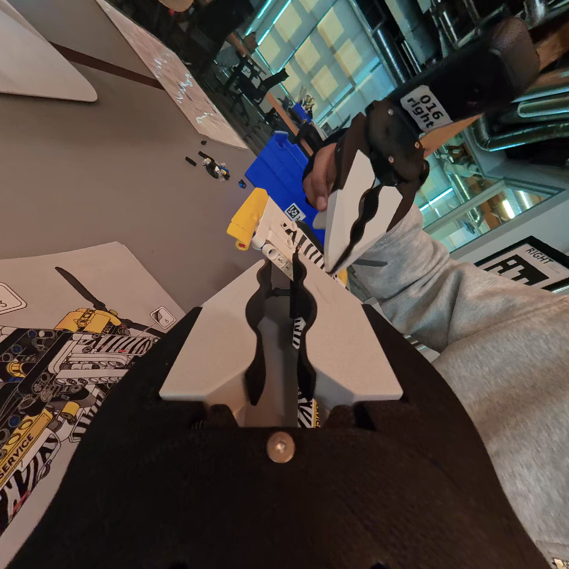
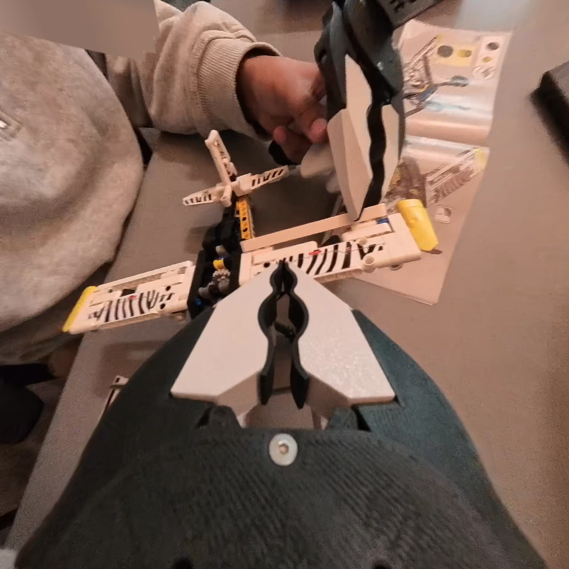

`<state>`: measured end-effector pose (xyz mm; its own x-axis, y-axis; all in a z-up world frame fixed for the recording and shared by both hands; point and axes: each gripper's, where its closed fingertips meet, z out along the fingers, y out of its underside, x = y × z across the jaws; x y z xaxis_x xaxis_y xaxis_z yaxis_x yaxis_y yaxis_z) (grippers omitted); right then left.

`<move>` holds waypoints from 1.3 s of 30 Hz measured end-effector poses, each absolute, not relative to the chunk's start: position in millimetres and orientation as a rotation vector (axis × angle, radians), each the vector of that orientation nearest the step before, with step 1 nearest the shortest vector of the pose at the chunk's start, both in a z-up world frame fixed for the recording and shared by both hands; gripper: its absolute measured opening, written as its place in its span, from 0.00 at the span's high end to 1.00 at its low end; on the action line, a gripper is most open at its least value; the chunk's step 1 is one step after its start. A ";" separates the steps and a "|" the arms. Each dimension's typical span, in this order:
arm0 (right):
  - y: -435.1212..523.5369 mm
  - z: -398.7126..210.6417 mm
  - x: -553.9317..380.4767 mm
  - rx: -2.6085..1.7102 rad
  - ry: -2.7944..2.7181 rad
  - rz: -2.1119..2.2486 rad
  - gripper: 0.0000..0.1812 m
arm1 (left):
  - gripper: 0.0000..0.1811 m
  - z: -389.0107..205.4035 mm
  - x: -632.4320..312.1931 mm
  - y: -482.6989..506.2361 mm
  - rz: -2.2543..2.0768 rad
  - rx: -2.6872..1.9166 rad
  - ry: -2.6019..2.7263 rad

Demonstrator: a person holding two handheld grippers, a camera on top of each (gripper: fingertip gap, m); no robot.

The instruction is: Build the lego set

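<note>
A white Lego plane (image 2: 338, 257) with zebra-striped wings, yellow wingtips (image 2: 416, 222) and a black middle lies on the table. My left gripper (image 1: 281, 268) is shut on the wing, whose striped edge runs between its pads. In the right wrist view it (image 2: 357, 215) clamps the wing's rear white beam near the yellow tip. My right gripper (image 2: 283, 265) is shut, its tips against the wing's front edge. In the left wrist view it (image 1: 331, 271) touches the striped wing (image 1: 283, 240). A thin black piece (image 1: 371, 263) shows beside its tips; whether it is held is unclear.
The open instruction booklet (image 1: 61, 354) lies on the grey table, also under the wing's far end (image 2: 446, 129). A blue bin (image 1: 277, 166) and several small loose parts (image 1: 215, 167) lie farther off. A person's hand (image 2: 283, 101) and grey sweatshirt (image 2: 61, 184) are close by.
</note>
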<state>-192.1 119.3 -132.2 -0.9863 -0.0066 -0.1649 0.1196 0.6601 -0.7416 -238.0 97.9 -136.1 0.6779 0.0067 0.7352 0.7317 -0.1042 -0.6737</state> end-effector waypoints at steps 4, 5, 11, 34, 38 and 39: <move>123.7 -130.2 -211.2 0.117 2.867 -1.318 1.00 | 0.93 -139.2 -240.3 97.4 -0.665 -1.582 -0.628; 123.8 -130.4 -206.6 0.091 2.858 -1.311 1.00 | 0.93 -138.8 -240.1 97.4 -0.674 -1.576 -0.629; 122.3 -133.0 -205.5 0.076 2.906 -1.280 1.00 | 0.93 -139.9 -240.8 97.1 -0.668 -1.580 -0.631; 114.4 -138.2 -206.6 0.059 2.949 -1.179 1.00 | 0.93 -142.0 -242.1 96.8 -0.662 -1.588 -0.641; 118.8 -137.5 -187.8 0.075 2.824 -1.095 1.00 | 0.93 -141.2 -241.5 97.2 -0.665 -1.585 -0.640; 120.2 -137.1 -196.7 0.080 2.895 -1.138 1.00 | 0.93 -142.1 -242.3 96.9 -0.656 -1.591 -0.643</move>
